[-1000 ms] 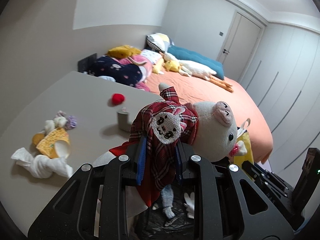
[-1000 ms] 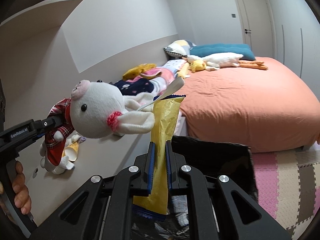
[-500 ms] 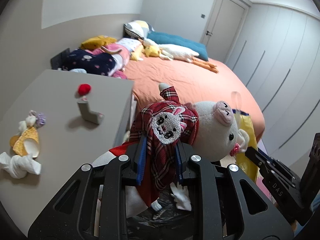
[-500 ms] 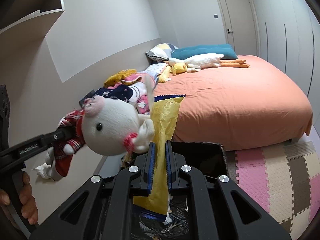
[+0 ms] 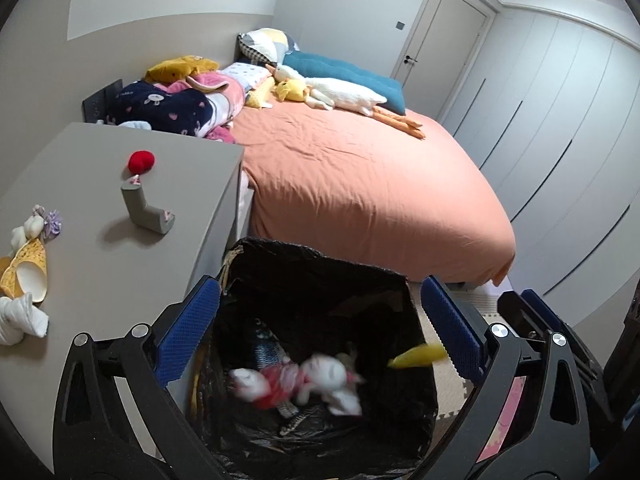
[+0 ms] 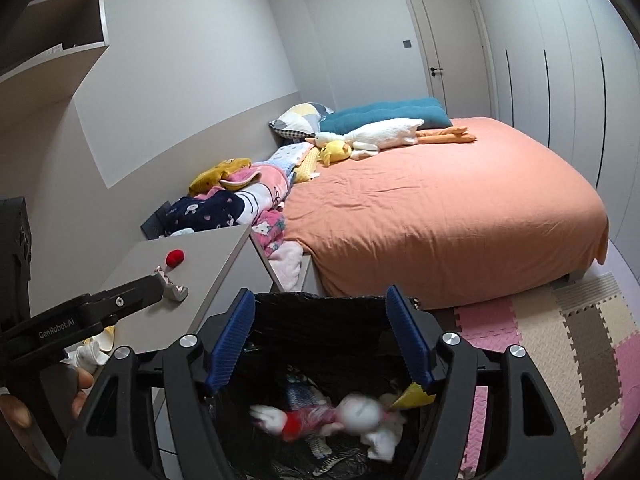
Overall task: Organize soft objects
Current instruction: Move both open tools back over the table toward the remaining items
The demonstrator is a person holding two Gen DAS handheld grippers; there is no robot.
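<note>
A black-lined bin (image 5: 400, 280) (image 6: 332, 304) stands beside the grey table. Inside it, blurred, lies the white plush pig in a red plaid shirt (image 5: 304, 384) (image 6: 344, 416). A yellow packet (image 5: 416, 356) (image 6: 412, 396) sits at the bin's right side. My left gripper (image 5: 316, 328) hangs wide open above the bin with nothing between its fingers. My right gripper (image 6: 320, 336) is open over the same bin, also empty. On the grey table (image 5: 92, 264) lie a red plush ball (image 5: 141, 161), a grey sock (image 5: 146, 212), a yellow slipper (image 5: 24, 272) and white socks (image 5: 18, 320).
An orange bed (image 5: 360, 184) (image 6: 440, 216) stands behind the bin with a plush goose (image 5: 344, 96), pillows and piled clothes (image 5: 180, 108). Wardrobe doors line the right wall. Foam floor mats (image 6: 560, 344) lie right of the bin. A hand (image 6: 24, 404) holds the left gripper's handle.
Both grippers opened. The plush pig dropped from the left gripper into the bin, and the yellow packet left the right gripper and fell to the bin's right side.
</note>
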